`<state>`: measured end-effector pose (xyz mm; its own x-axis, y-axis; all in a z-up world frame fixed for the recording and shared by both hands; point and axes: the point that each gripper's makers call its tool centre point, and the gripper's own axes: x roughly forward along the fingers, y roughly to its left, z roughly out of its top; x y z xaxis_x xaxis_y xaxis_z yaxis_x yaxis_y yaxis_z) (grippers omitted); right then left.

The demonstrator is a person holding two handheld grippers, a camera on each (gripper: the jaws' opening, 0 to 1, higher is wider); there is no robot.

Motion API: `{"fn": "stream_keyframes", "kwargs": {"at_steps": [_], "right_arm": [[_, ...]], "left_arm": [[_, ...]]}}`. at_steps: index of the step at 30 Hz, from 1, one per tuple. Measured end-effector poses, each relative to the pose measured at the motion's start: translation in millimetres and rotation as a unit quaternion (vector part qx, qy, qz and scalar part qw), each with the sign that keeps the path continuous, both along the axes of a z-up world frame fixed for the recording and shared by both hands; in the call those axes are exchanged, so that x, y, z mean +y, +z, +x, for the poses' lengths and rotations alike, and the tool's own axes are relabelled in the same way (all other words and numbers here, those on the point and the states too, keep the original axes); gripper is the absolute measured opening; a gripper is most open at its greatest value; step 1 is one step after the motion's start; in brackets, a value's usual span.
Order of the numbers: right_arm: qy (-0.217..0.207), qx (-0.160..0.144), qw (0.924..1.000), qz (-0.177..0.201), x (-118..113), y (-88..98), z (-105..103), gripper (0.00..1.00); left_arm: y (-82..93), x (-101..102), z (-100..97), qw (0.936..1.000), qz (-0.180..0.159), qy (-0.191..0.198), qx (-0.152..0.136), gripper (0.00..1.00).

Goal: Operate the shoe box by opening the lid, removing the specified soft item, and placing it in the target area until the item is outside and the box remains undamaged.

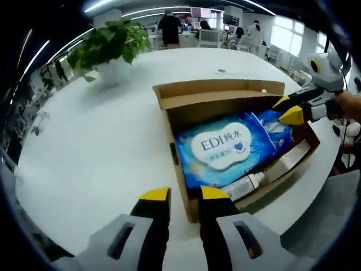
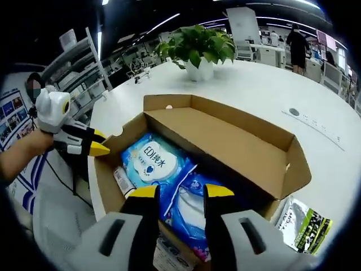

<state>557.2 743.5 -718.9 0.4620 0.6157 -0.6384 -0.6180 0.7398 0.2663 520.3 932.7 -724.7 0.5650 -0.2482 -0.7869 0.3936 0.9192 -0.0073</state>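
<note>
Box [image 2: 225,141] lid open, wipes pack [image 1: 225,148] inside. My left tongs [image 1: 185,195] and right tongs [image 2: 179,192] hover narrowly parted, gripping nothing.

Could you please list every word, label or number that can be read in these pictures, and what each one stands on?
"EDI 纯水": white label of the blue wipes pack in the cardboard box, also readable in the right gripper view.
Smaller print under it: too small to read.
Second blue pack: print blurred.
Green and black packet on the table: unreadable.

Opposed close views over shared shoe box [image 1: 225,101]
</note>
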Motion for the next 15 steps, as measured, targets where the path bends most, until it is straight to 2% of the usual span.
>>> {"fn": "stream_keyframes", "kwargs": {"at_steps": [6,15], "right_arm": [[0.013,0.002,0.9999,0.001,13,-7.9,5,0.27],[0.023,0.013,0.9997,-0.004,29,-20.4,10,0.26]], "left_arm": [[-4.2,-2,-0.7,0.9999,-0.009,0.003,0.008,0.06],[-6.9,-2,-1.3,0.9999,-0.011,0.005,0.012,0.06]]}}
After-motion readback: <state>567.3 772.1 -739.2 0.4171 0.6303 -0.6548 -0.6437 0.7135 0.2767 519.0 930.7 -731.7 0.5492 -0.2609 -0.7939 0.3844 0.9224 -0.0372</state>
